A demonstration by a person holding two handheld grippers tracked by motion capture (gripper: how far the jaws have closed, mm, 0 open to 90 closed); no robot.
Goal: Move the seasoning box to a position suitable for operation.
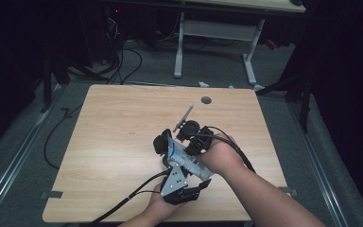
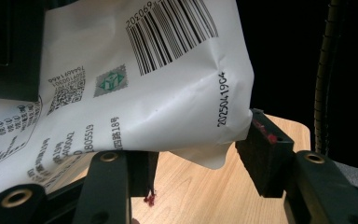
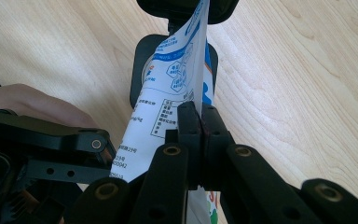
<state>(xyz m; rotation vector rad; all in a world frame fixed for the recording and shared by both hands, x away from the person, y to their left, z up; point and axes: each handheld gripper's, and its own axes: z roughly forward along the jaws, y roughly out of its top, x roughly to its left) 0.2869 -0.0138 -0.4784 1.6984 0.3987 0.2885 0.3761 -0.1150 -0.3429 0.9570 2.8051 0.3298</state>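
The right hand-held gripper (image 3: pixel 200 116) pinches the white printed pouch (image 3: pixel 177 88) above the counter (image 3: pixel 298 70), the left hand-held gripper (image 2: pixel 196 158) spread around its corner, likely needing to close next.

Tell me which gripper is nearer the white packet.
Right. The right gripper is shut on the white packet, pinching its edge. The left gripper stands open, the packet's corner hanging between its jaws.
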